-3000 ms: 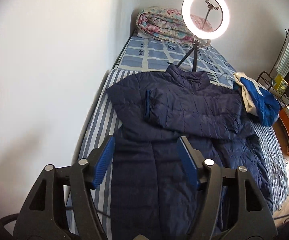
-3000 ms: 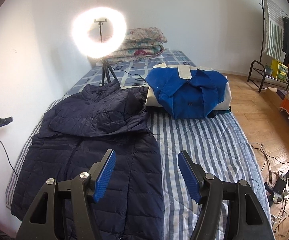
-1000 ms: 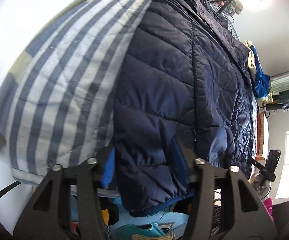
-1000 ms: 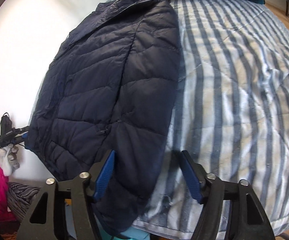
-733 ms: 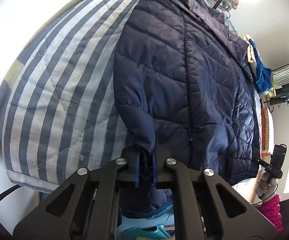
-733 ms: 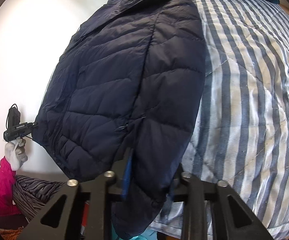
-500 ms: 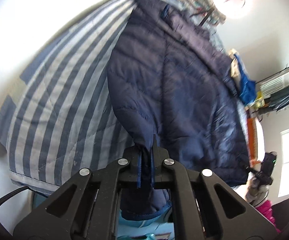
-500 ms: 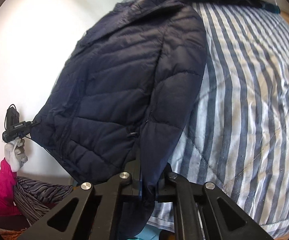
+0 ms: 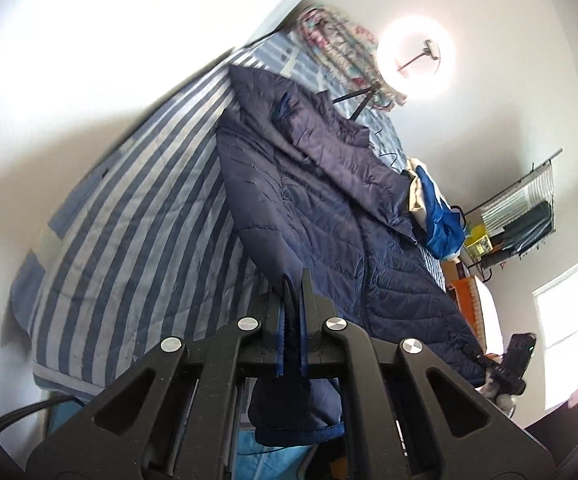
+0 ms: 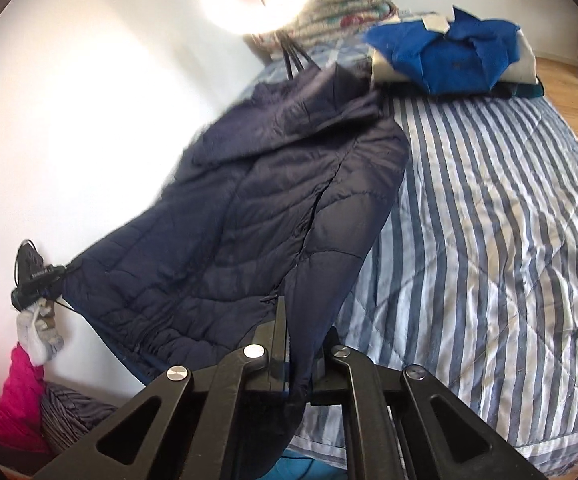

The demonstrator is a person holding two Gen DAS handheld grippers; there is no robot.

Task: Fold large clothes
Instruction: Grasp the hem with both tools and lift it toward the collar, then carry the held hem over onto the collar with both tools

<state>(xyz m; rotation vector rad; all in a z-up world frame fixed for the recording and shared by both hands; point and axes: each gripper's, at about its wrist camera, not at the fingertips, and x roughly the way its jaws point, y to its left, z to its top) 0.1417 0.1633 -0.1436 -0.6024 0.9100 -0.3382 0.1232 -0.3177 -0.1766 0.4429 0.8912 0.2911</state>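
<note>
The step in hand was the bottom-to-top fold of the navy padded jacket (image 9: 321, 208), which lay lengthwise on the striped bedspread (image 9: 129, 240), its collar toward the ring light (image 9: 415, 58) at the upper right of the left view. The left gripper (image 9: 292, 320), low in the centre of its frame, was clamped on one hem corner; the right gripper (image 10: 299, 344), low in the centre of its own view, pinched the other, and the hem was raised off the bed between them. Judging by this, the next move called for carrying both corners evenly toward the collar, keeping the hem taut so the padding would not bunch, short of the blue garment (image 10: 445, 56) at the upper right.
</note>
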